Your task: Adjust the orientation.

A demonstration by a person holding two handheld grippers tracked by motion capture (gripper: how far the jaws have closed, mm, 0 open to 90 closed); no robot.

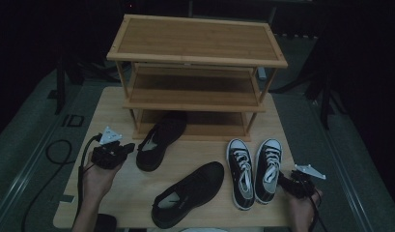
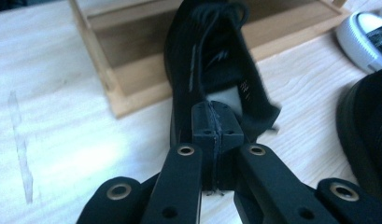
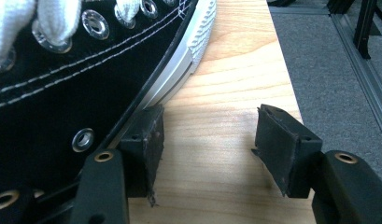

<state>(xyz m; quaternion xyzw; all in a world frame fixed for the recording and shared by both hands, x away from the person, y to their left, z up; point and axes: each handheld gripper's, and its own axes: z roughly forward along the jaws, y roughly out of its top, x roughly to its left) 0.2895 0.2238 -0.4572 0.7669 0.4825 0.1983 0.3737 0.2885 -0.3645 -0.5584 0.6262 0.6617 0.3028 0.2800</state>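
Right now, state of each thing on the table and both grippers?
Left gripper: jaws shut, at the heel of the black slip-on by the rack.
Right gripper: open, left jaw beside the right sneaker, nothing between the jaws.
Second black slip-on: flat on the table, free.
Left sneaker: upright, laced.
Shoe rack: two upper shelves bare.

A bare three-tier wooden shoe rack (image 1: 197,38) stands at the far end of the table (image 1: 108,104)

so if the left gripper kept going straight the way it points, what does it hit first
The left gripper, jaws shut, points at the heel of the black slip-on shoe. It looks to be at or almost touching the heel already, with the wooden rack behind.
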